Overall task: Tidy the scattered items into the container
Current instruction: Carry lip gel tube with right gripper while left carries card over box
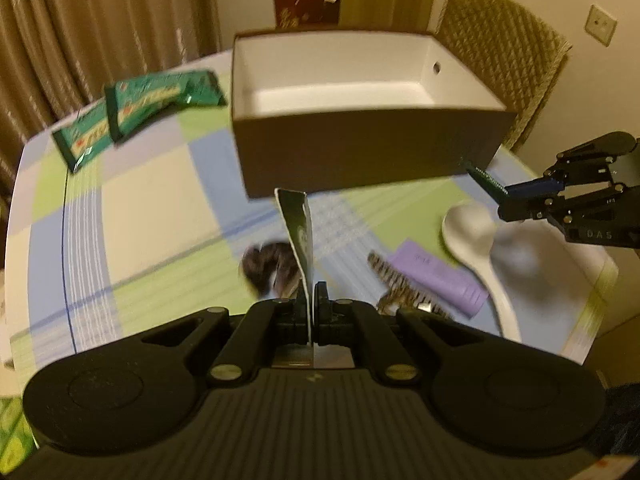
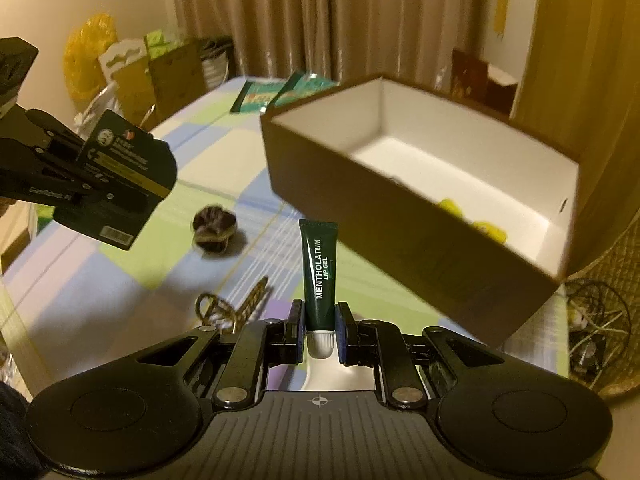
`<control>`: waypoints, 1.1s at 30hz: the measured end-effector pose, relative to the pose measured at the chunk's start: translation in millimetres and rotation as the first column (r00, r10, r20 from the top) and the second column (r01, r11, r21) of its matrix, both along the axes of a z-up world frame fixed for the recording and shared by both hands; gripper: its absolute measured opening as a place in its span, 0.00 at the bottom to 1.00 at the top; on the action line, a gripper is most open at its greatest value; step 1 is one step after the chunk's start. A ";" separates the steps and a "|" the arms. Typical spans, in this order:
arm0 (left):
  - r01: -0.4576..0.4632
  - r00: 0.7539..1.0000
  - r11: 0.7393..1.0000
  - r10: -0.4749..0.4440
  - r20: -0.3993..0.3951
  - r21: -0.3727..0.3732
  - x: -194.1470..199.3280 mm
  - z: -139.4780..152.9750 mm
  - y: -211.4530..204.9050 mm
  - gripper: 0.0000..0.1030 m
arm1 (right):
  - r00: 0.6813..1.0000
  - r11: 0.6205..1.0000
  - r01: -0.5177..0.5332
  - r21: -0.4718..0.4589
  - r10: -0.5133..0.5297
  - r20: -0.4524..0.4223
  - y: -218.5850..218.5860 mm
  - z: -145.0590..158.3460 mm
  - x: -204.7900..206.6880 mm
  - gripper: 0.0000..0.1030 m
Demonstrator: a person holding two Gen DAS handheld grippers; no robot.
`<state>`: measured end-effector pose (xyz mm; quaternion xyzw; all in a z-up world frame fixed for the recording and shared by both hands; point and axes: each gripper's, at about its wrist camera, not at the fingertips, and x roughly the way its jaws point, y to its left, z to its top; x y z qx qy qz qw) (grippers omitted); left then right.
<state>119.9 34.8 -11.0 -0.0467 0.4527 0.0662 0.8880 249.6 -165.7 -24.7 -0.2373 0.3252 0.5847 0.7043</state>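
A brown cardboard box (image 1: 360, 152) with a white inside stands on the checked tablecloth; it also shows in the right wrist view (image 2: 400, 216), with yellow items (image 2: 488, 230) inside. My left gripper (image 1: 310, 300) is shut on a thin dark card pack (image 1: 300, 232), held edge-on above the table; the pack also shows in the right wrist view (image 2: 120, 176). My right gripper (image 2: 319, 328) is shut on a dark green lip gel tube (image 2: 319, 272), in front of the box. Two green snack packets (image 1: 132, 116) lie at the far left.
On the table lie a dark hair scrunchie (image 1: 268, 264), a striped hair clip (image 1: 400, 288), a purple tube (image 1: 436, 276) and a white spoon (image 1: 480, 256). A wicker chair (image 1: 504, 48) stands behind the box. Bags and boxes (image 2: 140, 76) crowd the table's far side.
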 end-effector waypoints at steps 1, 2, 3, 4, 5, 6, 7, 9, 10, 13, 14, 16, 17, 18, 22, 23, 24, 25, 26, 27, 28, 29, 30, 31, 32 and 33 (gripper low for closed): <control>0.009 1.000 1.000 -0.009 0.012 0.001 4.7 4.4 -0.9 0.00 | 1.000 1.000 0.003 0.007 -0.003 0.001 -0.3 2.9 1.8 0.12; 0.016 1.000 1.000 -0.016 0.023 0.001 9.2 8.5 -1.3 0.00 | 1.000 1.000 0.008 0.016 -0.008 0.002 -0.9 7.1 3.9 0.12; 0.024 0.999 1.000 -0.024 0.033 0.001 13.5 12.2 -1.4 0.00 | 1.000 1.000 0.010 0.024 -0.010 0.003 -1.2 10.8 6.2 0.12; 0.031 0.998 1.000 -0.031 0.046 0.002 18.9 16.8 -1.9 0.00 | 1.000 0.999 0.012 0.031 -0.012 0.005 -1.2 13.8 8.3 0.12; 0.036 0.998 0.999 -0.036 0.057 0.003 23.8 20.8 -1.6 0.00 | 1.000 0.999 0.016 0.039 -0.016 0.010 -1.0 17.9 11.0 0.12; 0.042 0.997 0.999 -0.042 0.070 0.004 29.3 25.3 -1.6 0.00 | 1.000 0.999 0.019 0.046 -0.019 0.012 -0.8 21.5 14.2 0.12; 0.049 0.995 0.999 -0.049 0.084 0.006 34.2 29.8 -1.9 0.00 | 1.000 0.998 0.022 0.053 -0.023 0.016 -0.5 23.7 16.7 0.12; 0.062 0.992 0.998 -0.064 0.108 0.015 44.7 40.5 -2.4 0.00 | 0.999 0.997 0.033 0.068 -0.035 0.026 1.9 30.4 23.9 0.12; 0.069 0.990 0.997 -0.071 0.119 0.020 50.3 45.5 -2.4 0.00 | 0.999 0.996 0.035 0.076 -0.038 0.032 3.6 33.9 28.1 0.12; 0.080 0.985 0.996 -0.085 0.150 0.036 68.7 60.3 -0.9 0.00 | 0.997 0.994 0.049 0.100 -0.054 0.046 5.4 45.3 44.0 0.12; 0.082 0.983 0.996 -0.087 0.160 0.041 74.3 65.2 0.1 0.00 | 0.997 0.993 0.056 0.108 -0.061 0.048 7.4 48.6 50.4 0.12; 0.087 0.979 0.995 -0.094 0.179 0.043 88.0 75.1 2.1 0.00 | 0.996 0.991 0.069 0.118 -0.075 0.051 12.5 54.2 63.7 0.12; 0.088 0.978 0.995 -0.095 0.187 0.044 95.1 79.5 3.2 0.00 | 0.995 0.990 0.075 0.122 -0.082 0.054 16.2 56.8 70.9 0.12; 0.090 0.976 0.995 -0.097 0.193 0.045 102.4 82.8 4.3 0.00 | 0.995 0.989 0.078 0.123 -0.085 0.057 19.4 58.6 77.2 0.12; 0.097 0.974 0.995 -0.101 0.203 0.031 134.9 90.4 9.9 0.00 | 0.993 0.991 0.086 0.104 -0.093 0.067 35.2 61.8 101.9 0.12; 0.100 0.974 0.995 -0.103 0.201 0.027 142.9 90.4 11.2 0.00 | 0.993 0.992 0.085 0.092 -0.091 0.069 40.0 60.9 108.4 0.12; 0.102 0.975 0.994 -0.105 0.197 0.023 151.5 89.4 12.3 0.00 | 0.993 0.993 0.086 0.080 -0.091 0.069 44.5 59.1 114.9 0.12; 0.107 0.976 0.994 -0.109 0.187 0.020 161.8 87.5 13.3 0.00 | 0.993 0.994 0.089 0.070 -0.094 0.069 48.0 56.6 119.7 0.12; 0.106 0.978 0.994 -0.108 0.178 0.020 171.4 84.8 14.0 0.00 | 0.993 0.995 0.087 0.055 -0.091 0.073 54.2 53.5 126.2 0.12; 0.107 0.980 0.994 -0.109 0.167 0.023 179.9 80.9 14.5 0.00 | 0.993 0.995 0.087 0.041 -0.090 0.077 59.2 50.3 131.7 0.12; 0.109 0.982 0.994 -0.111 0.156 0.024 188.1 76.7 15.6 0.00 | 0.993 0.996 0.085 0.026 -0.087 0.083 63.7 46.6 136.0 0.12; 0.109 0.984 0.994 -0.111 0.141 0.023 198.3 71.4 17.1 0.00 | 0.993 0.997 0.080 0.010 -0.080 0.089 69.2 42.9 141.1 0.12; 0.109 0.986 0.994 -0.111 0.125 0.022 207.1 66.1 18.7 0.00 | 0.993 0.997 0.075 -0.007 -0.074 0.095 74.9 39.0 145.1 0.12; 0.110 0.988 0.994 -0.111 0.108 0.022 216.2 60.0 20.7 0.00 | 0.993 0.997 0.070 -0.022 -0.067 0.101 80.3 35.6 148.8 0.12; 0.110 0.989 0.994 -0.111 0.096 0.020 223.5 54.3 22.5 0.00 | 0.993 0.998 0.060 -0.036 -0.056 0.104 85.8 32.2 152.5 0.12; 0.109 0.991 0.994 -0.110 0.081 0.014 232.4 48.2 24.7 0.00 | 0.994 0.998 0.048 -0.048 -0.043 0.105 90.8 28.8 155.7 0.12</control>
